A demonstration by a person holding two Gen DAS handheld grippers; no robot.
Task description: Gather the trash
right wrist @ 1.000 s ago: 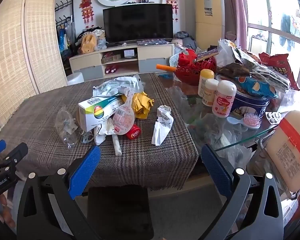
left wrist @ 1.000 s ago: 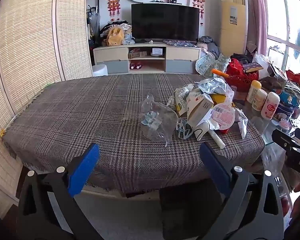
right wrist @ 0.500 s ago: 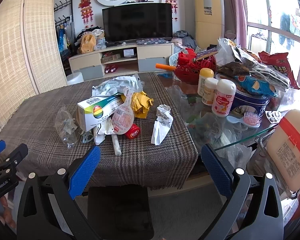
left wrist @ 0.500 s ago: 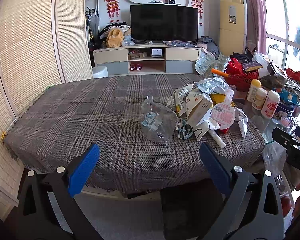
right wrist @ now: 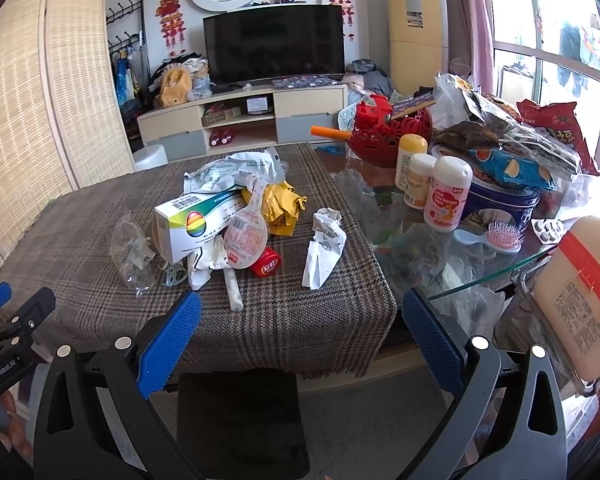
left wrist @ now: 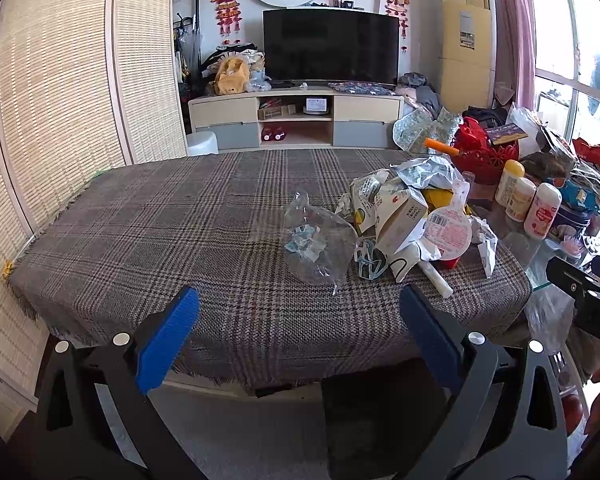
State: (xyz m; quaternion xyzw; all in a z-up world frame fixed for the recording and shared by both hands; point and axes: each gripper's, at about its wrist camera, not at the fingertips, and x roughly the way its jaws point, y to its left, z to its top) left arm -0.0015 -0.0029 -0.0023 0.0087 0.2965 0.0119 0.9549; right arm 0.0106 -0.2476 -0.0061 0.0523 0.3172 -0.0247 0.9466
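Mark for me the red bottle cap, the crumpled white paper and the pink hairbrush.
red bottle cap (right wrist: 266, 267), right wrist view, on its printed top face.
crumpled white paper (right wrist: 325, 246), right wrist view, on the middle of its folded body.
pink hairbrush (right wrist: 504, 237), right wrist view, on the bristled head.

A grey-brown plaid tablecloth covers the table. On it, the box is white with a green band and a rainbow-striped oval. The round label is pale pink with red print, the cap red, the wrapper yellow, the crumpled paper white. Near the right edge the bottle is white and pink, the tin dark blue, the hairbrush pink and pale blue, the basket red. Both grippers' pads are blue on black frames.
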